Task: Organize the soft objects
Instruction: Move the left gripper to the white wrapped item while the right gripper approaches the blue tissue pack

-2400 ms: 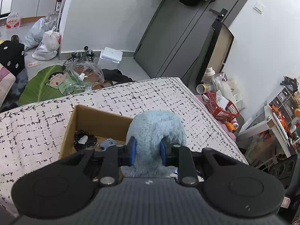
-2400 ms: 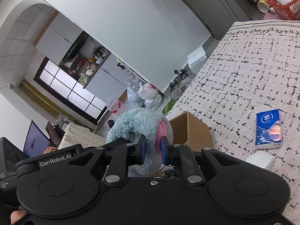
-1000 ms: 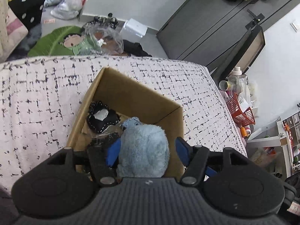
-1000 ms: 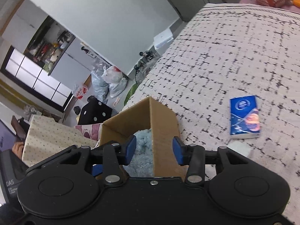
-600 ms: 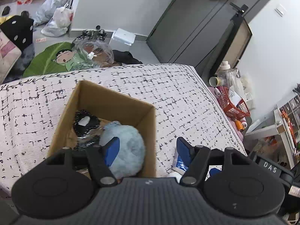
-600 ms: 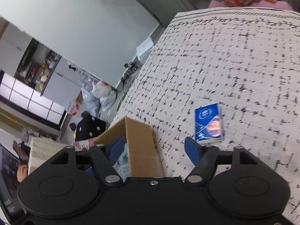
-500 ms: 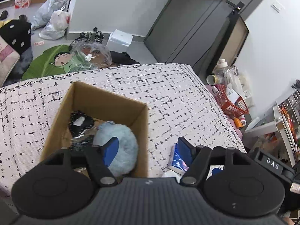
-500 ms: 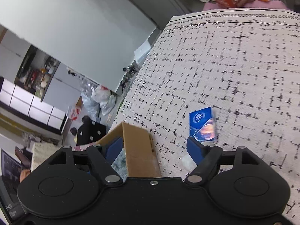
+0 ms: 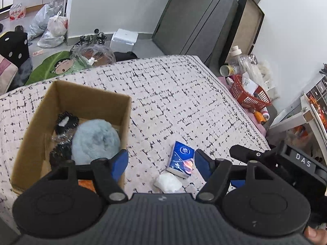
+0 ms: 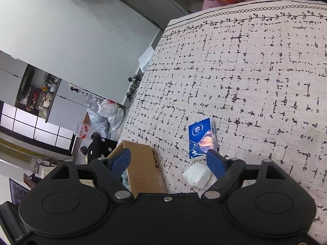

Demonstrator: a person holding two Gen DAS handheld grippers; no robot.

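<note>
Plush toy (image 9: 96, 140) now in box (image 9: 81, 100) — both claws released, withdrawn

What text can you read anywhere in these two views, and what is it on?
"DAS": white letters on the black device body at the right of the left wrist view.
Blue tissue pack: round logo and a barcode edge, too small to read.
Red-and-white package on the floor: red characters, too blurred to read.

Plush (image 9: 95, 140) in box (image 9: 85, 98) — tissue pack (image 9: 180, 159) right.
</note>
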